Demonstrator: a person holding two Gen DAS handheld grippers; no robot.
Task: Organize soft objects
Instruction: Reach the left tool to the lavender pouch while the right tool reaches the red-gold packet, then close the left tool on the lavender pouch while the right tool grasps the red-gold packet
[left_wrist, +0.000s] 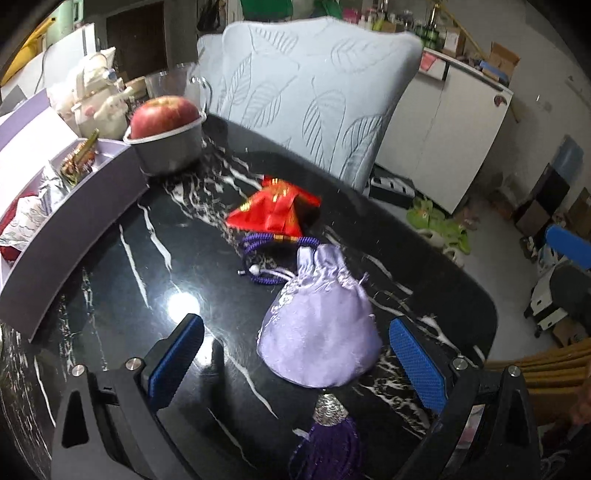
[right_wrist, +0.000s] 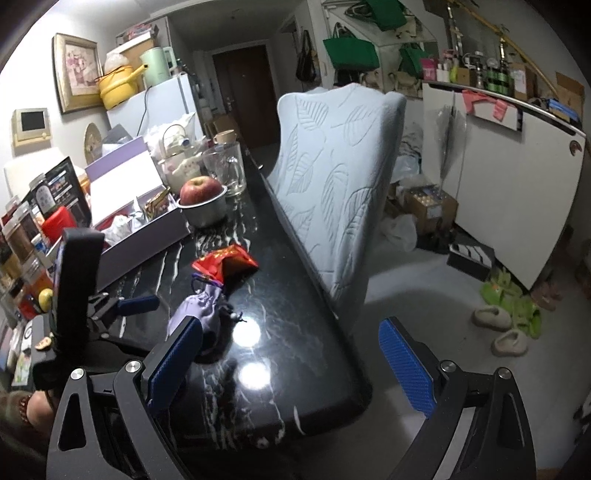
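Lying on the black marbled counter (left_wrist: 110, 266): a lilac drawstring pouch (left_wrist: 319, 325), sitting between the spread blue fingers (left_wrist: 417, 362) of the left gripper (left_wrist: 295, 363), touching neither pad. Trailing from the lilac drawstring pouch toward the camera: a purple tassel (left_wrist: 328, 443) with a silver cap. Resting just beyond the pouch, on its far side: a red satin pouch (left_wrist: 275, 212), with a purple cord (left_wrist: 273, 243) coiling between the two. Standing well beyond the lilac pouch, to its far left: a metal bowl (left_wrist: 170, 147) holding an apple (left_wrist: 164, 114), beside an open lavender box (left_wrist: 74, 206). Hovering off the counter edge to the right of the lilac pouch: the right gripper (right_wrist: 291, 363), fingers wide apart, holding nothing.
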